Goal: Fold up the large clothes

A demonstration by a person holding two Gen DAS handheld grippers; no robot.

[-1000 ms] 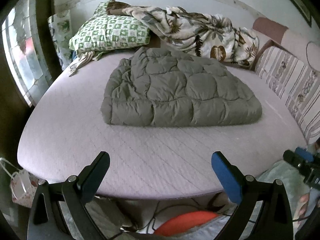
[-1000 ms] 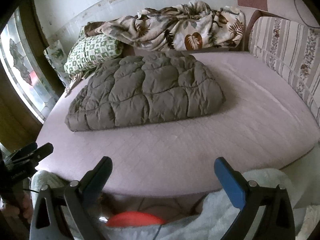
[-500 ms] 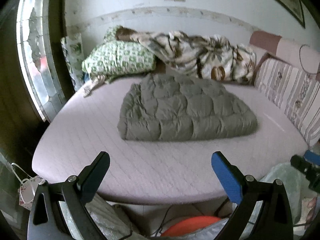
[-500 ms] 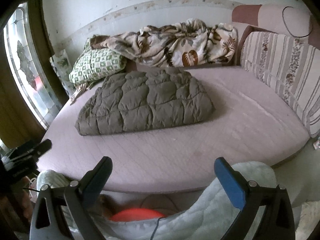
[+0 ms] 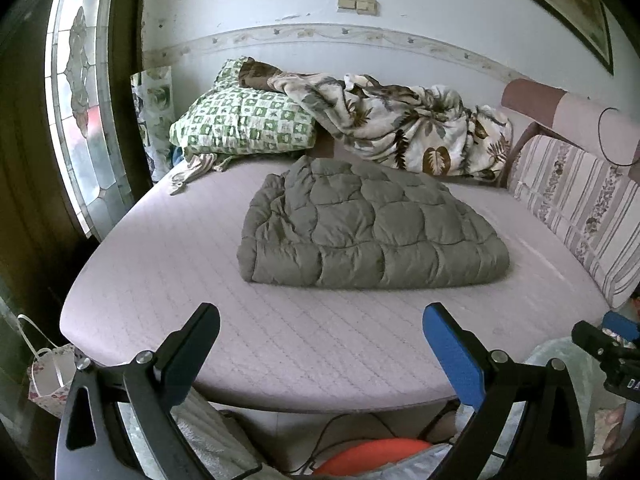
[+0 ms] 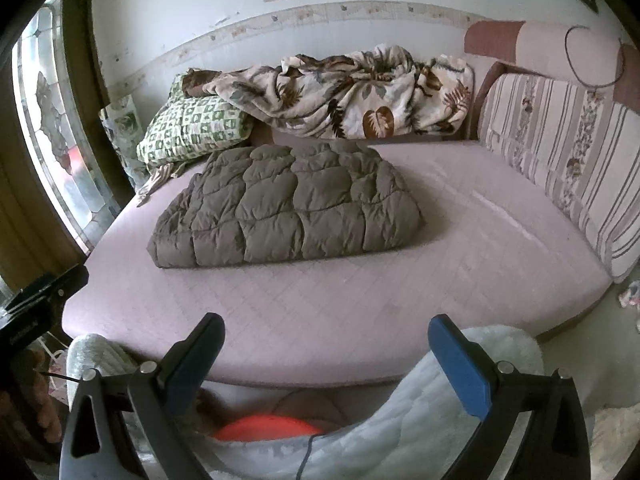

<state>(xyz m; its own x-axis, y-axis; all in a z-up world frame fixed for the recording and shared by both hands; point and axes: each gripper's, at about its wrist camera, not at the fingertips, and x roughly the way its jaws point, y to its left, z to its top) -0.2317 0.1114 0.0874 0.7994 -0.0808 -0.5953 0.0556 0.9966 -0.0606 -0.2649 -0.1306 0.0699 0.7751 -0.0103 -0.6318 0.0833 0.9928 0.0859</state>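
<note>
Jacket [image 5: 372, 226] folded on bed [image 5: 168, 264], well beyond spread fingers [image 5: 450, 350].

The grey jacket [image 5: 372, 228] is puffy, stitched cloth with a soft, dull look. The bed [image 5: 168, 264] under it has a pale pink cover — quilted cloth, matt, with thin stitched lines. At the far edge lie a checked cloth pillow [image 5: 244, 124] and a fuzzy leaf-print blanket [image 5: 404, 124]. The left gripper [image 5: 320, 344] is hard plastic — black and blue — with small shiny metal screws.
</note>
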